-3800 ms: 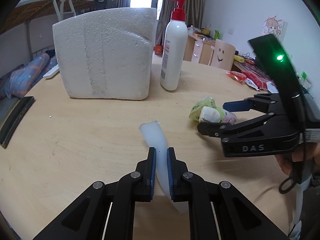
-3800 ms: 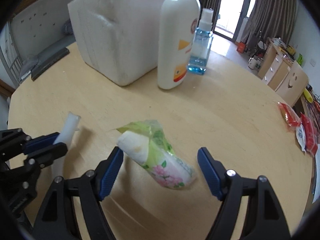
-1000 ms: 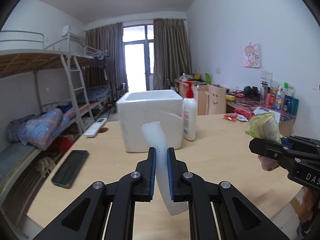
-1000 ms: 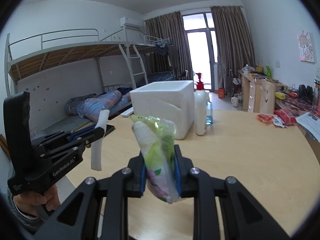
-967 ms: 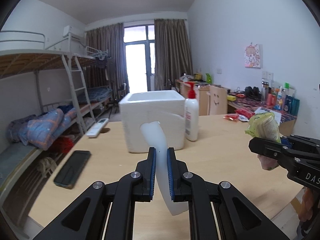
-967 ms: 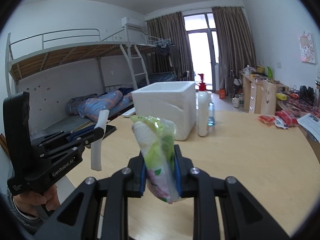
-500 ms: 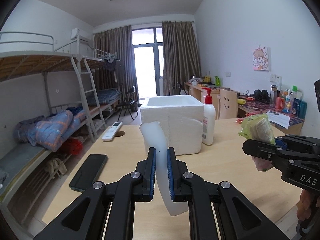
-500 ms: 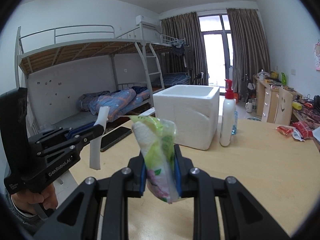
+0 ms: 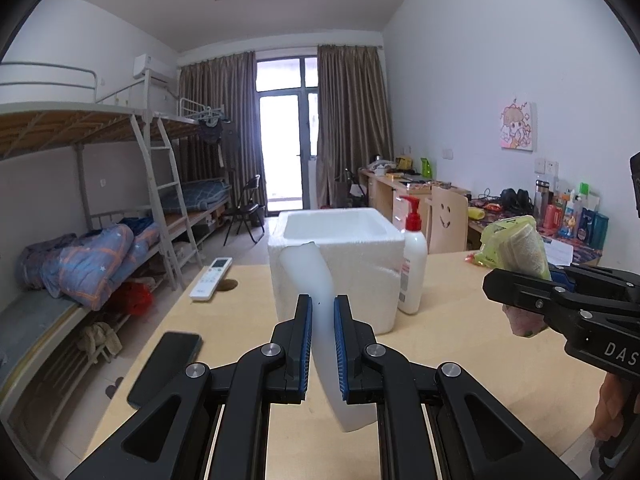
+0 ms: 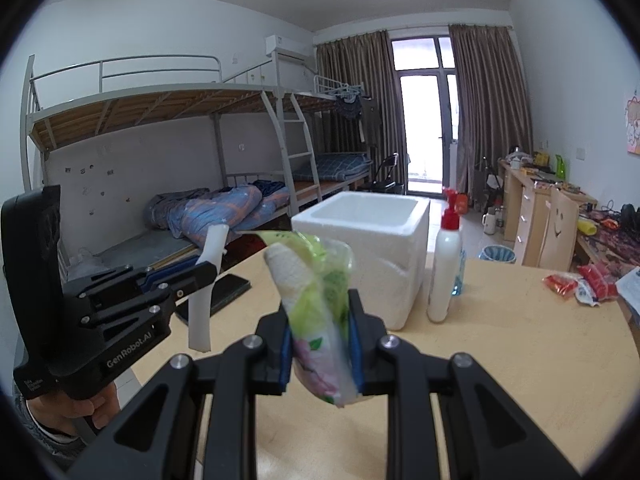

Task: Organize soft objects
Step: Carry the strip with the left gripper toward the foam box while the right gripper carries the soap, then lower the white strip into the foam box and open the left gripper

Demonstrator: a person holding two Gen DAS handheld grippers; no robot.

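Left gripper (image 9: 320, 322) clenched on a white foam strip (image 9: 316, 280), held up over the desk (image 9: 460, 332). Right gripper (image 10: 320, 332) clenched on a green tissue pack (image 10: 316, 300), likewise aloft. Beyond both, toward the desk's far edge, an open foam box (image 9: 340, 256) beside a lotion bottle (image 9: 412, 272).

Both wrist views look slightly downward along their tools, above the surface (image 9: 472, 344), sharing the foam box (image 9: 336, 264) near 12 o'clock.

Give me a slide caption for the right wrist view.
Right tool grips a tissue pack above the table, facing the open foam box; left tool holds a white strip.
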